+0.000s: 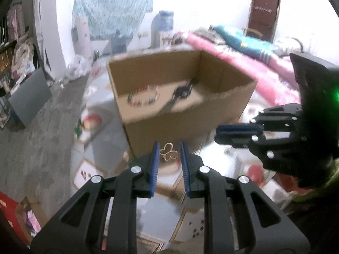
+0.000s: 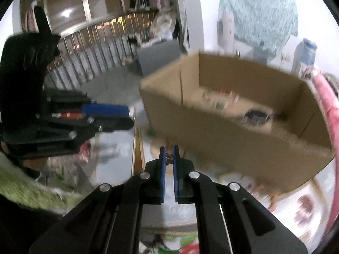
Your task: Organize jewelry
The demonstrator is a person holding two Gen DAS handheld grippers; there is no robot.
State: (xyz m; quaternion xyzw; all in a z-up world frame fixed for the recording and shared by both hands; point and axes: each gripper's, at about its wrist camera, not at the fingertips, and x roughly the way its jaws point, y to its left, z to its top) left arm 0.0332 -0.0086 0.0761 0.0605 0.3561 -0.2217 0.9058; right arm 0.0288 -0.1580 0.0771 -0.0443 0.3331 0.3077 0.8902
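Observation:
My left gripper [image 1: 169, 146] is shut on a thin gold butterfly-shaped piece [image 1: 169, 153], which spans the gap between its blue pads. My right gripper [image 2: 169, 150] is pinched on a small dark piece of jewelry [image 2: 168, 159] too small to identify. Both grippers hover side by side just in front of an open cardboard box [image 1: 190, 124] [image 2: 233, 148]. On the box floor lie a ring of coloured beads [image 1: 144, 98] [image 2: 220, 99] and a dark item [image 1: 182, 91] [image 2: 257, 115]. Each wrist view shows the other gripper from the side: the right gripper [image 1: 218, 133] and the left gripper [image 2: 131, 114].
The box stands on a table with a patterned floral cloth [image 1: 95, 169]. Pink and teal folded fabrics [image 1: 233, 48] lie behind the box on the right. A grey floor [image 1: 42, 127], a grey case [image 1: 29, 97] and a stair railing [image 2: 95, 42] lie to the left.

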